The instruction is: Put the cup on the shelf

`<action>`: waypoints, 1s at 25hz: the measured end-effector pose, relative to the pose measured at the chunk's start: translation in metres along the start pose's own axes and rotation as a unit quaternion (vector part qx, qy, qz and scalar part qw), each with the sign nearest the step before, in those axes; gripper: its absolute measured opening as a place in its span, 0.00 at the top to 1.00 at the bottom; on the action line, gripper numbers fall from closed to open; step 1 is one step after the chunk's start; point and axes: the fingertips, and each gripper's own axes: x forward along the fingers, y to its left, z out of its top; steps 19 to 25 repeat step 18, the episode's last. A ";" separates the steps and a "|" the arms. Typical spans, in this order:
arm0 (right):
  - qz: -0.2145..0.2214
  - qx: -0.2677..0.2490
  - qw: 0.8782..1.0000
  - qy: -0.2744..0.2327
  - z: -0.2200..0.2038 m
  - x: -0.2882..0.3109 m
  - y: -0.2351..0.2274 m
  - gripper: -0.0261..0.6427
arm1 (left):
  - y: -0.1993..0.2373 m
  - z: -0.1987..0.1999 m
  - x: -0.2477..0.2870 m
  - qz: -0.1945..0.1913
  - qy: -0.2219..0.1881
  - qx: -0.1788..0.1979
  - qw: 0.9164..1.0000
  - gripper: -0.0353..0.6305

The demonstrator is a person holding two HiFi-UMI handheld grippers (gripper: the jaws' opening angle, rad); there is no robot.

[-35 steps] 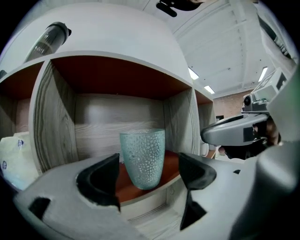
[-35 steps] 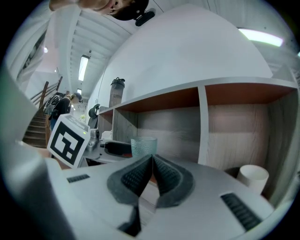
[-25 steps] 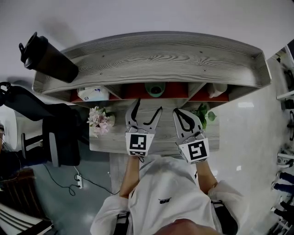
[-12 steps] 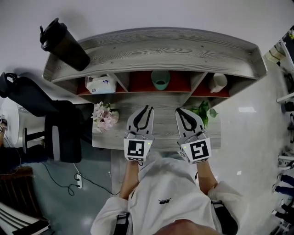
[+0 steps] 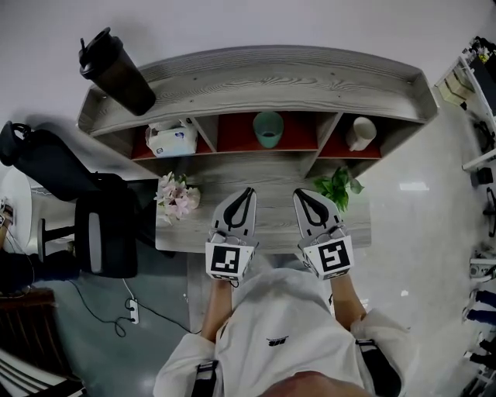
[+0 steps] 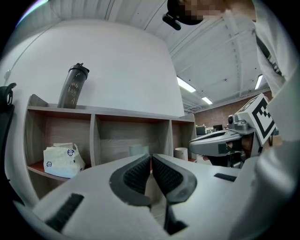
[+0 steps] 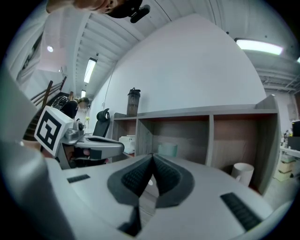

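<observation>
Nearest the body: left gripper (image 5: 246,194), jaws just drawn shut with nothing between them; right gripper (image 5: 299,195), jaws together, empty; both over the grey wood desk (image 5: 275,233). Beyond: cup (image 5: 268,128), green, upright in the shelf's (image 5: 310,85) middle compartment. Placement looks complete, so any retreat should run level, clear of flowers (image 5: 177,198) and plant (image 5: 335,186). Room: white wall (image 5: 310,23), pale glossy floor (image 5: 434,233).
</observation>
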 end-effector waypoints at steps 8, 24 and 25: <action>-0.002 0.003 1.000 -0.002 -0.001 -0.006 0.003 0.92 | -0.007 0.001 -0.005 -0.005 0.000 0.002 1.000 0.89; -0.002 0.005 1.000 0.007 -0.010 -0.004 -0.002 0.92 | -0.006 -0.001 0.001 -0.002 0.003 0.003 1.000 0.89; -0.002 0.005 1.000 0.007 -0.010 -0.004 -0.002 0.92 | -0.006 -0.001 0.001 -0.002 0.003 0.003 1.000 0.89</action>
